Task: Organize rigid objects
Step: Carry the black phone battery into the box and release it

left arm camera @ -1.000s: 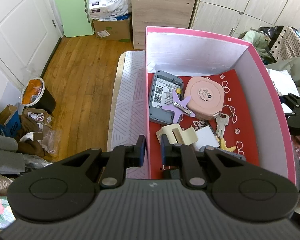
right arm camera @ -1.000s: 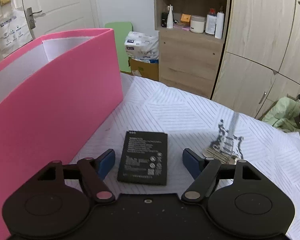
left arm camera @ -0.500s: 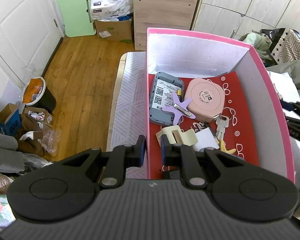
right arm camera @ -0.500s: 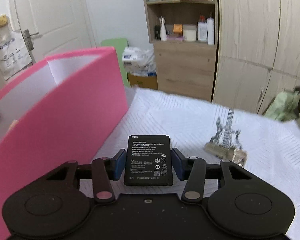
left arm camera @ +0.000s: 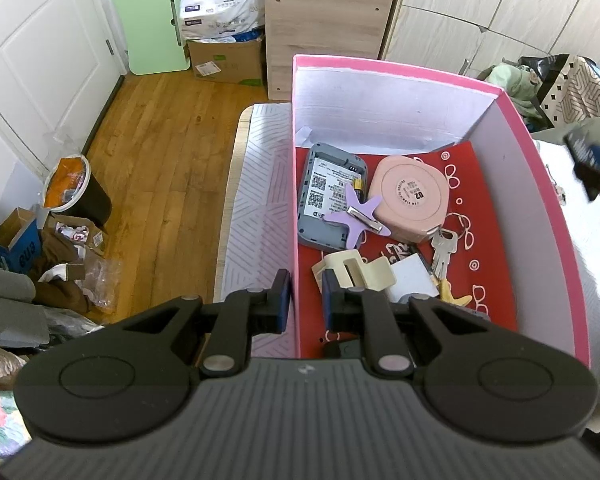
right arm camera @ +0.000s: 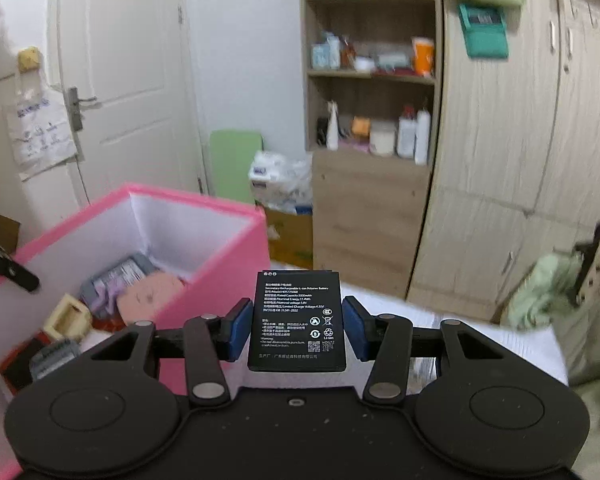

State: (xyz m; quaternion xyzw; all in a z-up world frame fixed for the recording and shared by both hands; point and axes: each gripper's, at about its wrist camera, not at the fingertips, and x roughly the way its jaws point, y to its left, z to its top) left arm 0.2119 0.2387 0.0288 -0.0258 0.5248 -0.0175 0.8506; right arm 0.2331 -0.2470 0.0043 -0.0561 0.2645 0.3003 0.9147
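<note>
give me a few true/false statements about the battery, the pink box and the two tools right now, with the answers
1. The right tool holds a black battery between its blue pads. True.
2. The battery lies flat on the white cloth. False: it is lifted clear of the cloth, gripped on both side edges.
3. The left tool is closed over the near wall of the pink box. True: one pad sits outside the wall, one inside.
4. The pink box is empty. False: it holds a pink tape measure, a purple star clip, keys and more.
5. The tape measure lies outside the box. False: it lies inside, on the red lining.
</note>
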